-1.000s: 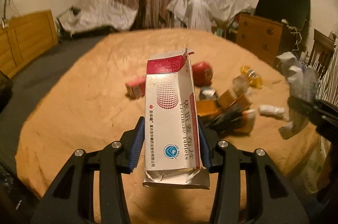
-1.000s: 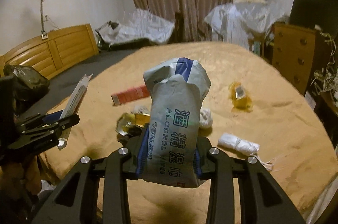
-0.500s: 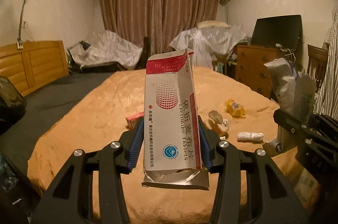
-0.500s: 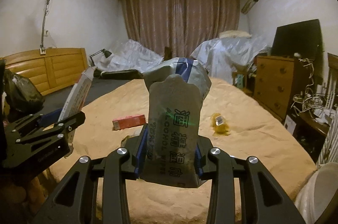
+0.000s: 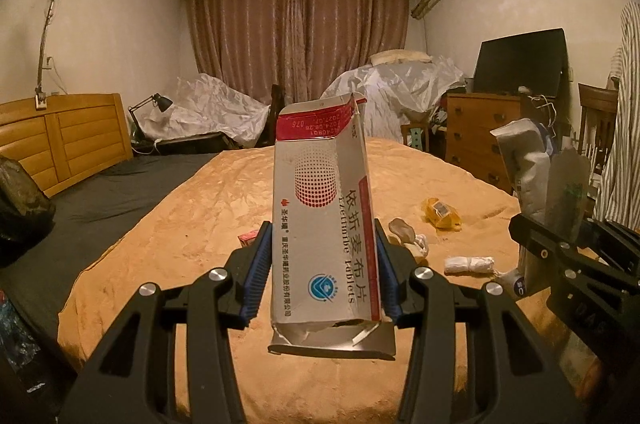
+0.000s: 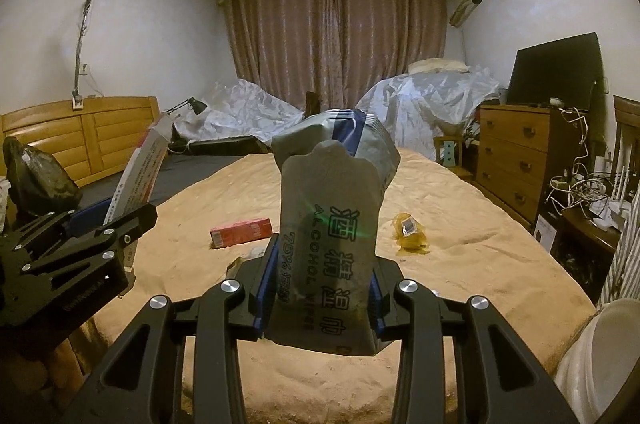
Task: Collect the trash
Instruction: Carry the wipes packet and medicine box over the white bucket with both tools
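Cardboard tablet box (image 5: pixel 324 220) clenched in your left gripper (image 5: pixel 323 264), wipes pack (image 6: pixel 328 248) in your right gripper (image 6: pixel 322 288), both lifted clear of the bed (image 5: pixel 192 224) for binning.

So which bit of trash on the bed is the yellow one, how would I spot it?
Start at the orange blanket on the bed, then look to the side near the wooden dresser. The yellow wrapper lies there alone, crumpled, with a white barcode label, unlike the flat red box further left.

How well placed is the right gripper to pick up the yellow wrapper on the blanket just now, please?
Probably not yet: the right gripper is shut on the alcohol wipes pack, so its jaws are occupied. The path to the yellow wrapper itself looks clear.
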The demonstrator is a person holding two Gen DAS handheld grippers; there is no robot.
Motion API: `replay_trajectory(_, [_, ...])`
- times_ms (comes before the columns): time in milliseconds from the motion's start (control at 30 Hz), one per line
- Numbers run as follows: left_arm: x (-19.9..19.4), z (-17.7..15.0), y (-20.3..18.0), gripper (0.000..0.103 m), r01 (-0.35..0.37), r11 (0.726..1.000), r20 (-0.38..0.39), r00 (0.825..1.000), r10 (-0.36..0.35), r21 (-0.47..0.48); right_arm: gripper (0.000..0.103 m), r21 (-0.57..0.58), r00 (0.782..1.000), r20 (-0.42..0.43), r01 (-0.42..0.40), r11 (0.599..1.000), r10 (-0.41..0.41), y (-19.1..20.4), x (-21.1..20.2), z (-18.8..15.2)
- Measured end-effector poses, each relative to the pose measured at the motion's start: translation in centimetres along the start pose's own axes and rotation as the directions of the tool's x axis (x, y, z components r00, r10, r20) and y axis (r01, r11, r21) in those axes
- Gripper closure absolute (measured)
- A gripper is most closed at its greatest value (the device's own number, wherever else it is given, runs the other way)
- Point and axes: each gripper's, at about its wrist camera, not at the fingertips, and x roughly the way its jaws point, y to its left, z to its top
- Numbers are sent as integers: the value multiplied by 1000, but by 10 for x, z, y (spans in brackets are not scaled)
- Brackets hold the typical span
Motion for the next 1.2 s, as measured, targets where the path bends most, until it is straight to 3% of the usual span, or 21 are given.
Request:
replay_trajectory(300, [10, 8, -27, 58, 86, 996, -26, 996, -86, 13, 65, 11, 999, -10, 37, 999, -37, -23, -10, 29])
replay_trajectory(600, [15, 24, -90, 57, 237, 971, -41, 971, -236, 26, 65, 27, 987, -20, 162, 986, -162, -91, -49, 45])
replay_trajectory(900, [15, 28, -173, 57, 399, 915, -81, 916, -394, 58, 65, 91, 954, -70, 298, 950, -293, -198, -102, 40])
replay_trajectory(1100, [9, 25, -229, 57, 505, 857, -127, 861, -493, 101, 65, 125, 915, -162, 391, 912, -370, -283, -130, 23])
replay_trajectory(1200, [9, 21, -262, 57, 560, 821, -168, 825, -540, 111, 65, 154, 891, -225, 431, 889, -393, -328, -141, 14])
